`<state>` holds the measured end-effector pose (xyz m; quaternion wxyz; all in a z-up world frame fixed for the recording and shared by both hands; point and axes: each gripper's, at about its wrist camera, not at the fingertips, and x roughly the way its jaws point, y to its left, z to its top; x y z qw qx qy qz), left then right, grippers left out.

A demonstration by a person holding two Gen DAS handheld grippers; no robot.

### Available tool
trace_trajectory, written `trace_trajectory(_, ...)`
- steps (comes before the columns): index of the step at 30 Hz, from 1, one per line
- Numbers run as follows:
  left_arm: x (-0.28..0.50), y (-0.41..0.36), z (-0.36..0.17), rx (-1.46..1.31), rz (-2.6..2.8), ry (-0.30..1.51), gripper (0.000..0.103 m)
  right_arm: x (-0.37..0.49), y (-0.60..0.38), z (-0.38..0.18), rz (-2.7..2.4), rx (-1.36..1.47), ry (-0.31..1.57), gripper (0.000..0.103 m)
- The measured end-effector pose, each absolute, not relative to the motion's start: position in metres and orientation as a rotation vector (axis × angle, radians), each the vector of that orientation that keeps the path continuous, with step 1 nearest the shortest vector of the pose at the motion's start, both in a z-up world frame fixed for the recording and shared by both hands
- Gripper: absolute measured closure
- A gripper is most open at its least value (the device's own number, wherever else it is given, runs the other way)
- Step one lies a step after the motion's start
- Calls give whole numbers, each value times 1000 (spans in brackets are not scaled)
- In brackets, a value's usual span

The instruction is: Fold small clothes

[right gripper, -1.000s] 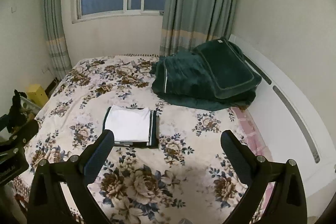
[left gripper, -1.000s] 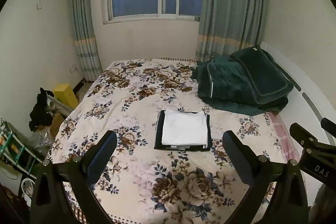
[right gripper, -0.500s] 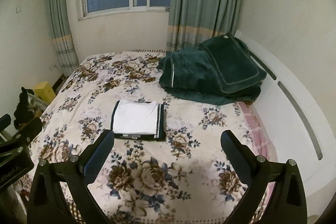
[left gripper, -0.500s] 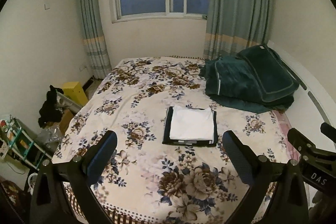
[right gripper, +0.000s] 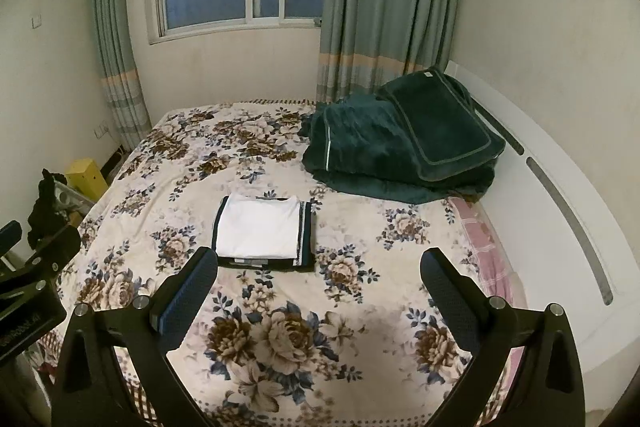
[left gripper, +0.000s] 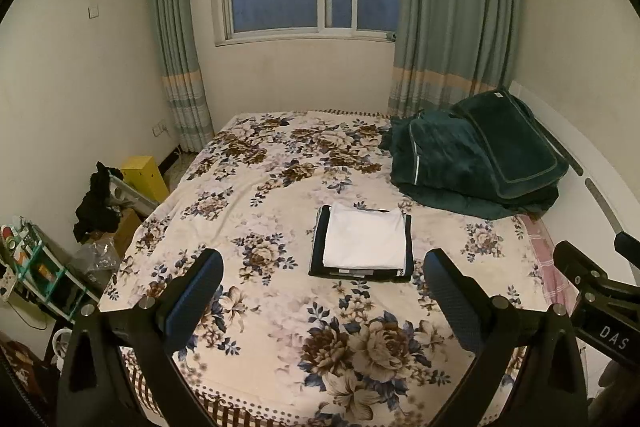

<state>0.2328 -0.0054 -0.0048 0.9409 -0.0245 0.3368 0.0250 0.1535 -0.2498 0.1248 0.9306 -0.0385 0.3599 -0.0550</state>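
1. Over the last second both cameras have pulled up and back from the bed: the folded stack looks smaller and more of the room and the bed's near edge shows. The stack itself has not shifted on the cover.
2. The left gripper [left gripper: 322,287] has its fingers spread wide with nothing between them; the right gripper [right gripper: 318,285] is the same, wide apart and empty.
3. The folded clothes [left gripper: 362,245], a white garment on top of dark ones, lie flat in the middle of the floral bedspread [left gripper: 280,179], ahead of and below both grippers and touching neither.
4. The stack sits almost straight ahead of the left gripper and ahead-left of the right, so the left looks slightly better lined up. It is nearly square, a little longer running away from the cameras.
5. Beyond it, the green blanket pile [left gripper: 476,163] rests against the headboard side, well apart from the stack.
6. Folding looks finished.
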Motion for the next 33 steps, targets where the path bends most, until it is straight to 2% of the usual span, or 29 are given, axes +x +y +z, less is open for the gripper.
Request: trace_trajectory(33, 227, -8, 3, -66, 47, 672, 1, 148, -244, 127, -106, -75, 725, 0)
